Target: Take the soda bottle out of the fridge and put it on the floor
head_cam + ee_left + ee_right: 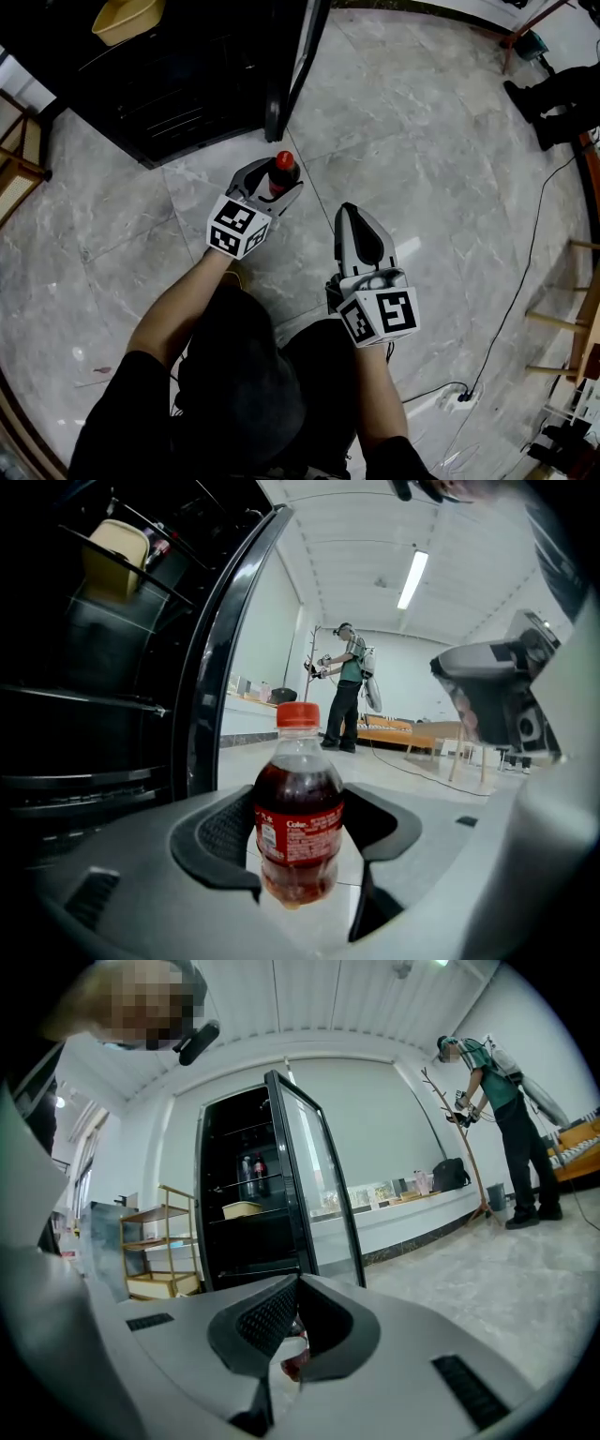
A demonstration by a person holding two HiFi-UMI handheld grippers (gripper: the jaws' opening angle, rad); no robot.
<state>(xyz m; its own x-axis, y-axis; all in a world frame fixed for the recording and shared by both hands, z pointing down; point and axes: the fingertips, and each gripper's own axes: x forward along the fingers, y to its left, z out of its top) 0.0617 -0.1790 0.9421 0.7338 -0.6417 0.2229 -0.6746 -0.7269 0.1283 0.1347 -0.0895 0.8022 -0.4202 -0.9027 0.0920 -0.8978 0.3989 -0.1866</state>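
Left hand-held gripper (300,836): I am clamping it on the soda bottle (298,808), with the pads pressing the labelled body from both sides. The bottle is standing upright between the jaws, long axis vertical, cap above them and base below. The floor (441,187) is lying beneath it; I judge the bottle not yet set down. The fridge (187,84) is standing open ahead-left. Right hand-held gripper (298,1321): jaws together, empty, hanging to the bottle's right. The coming move is heading straight down, on the left.

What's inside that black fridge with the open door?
A yellow tub sits on a wire shelf, with some bottles on the shelf above. Lower down, the fridge is too dark to tell.
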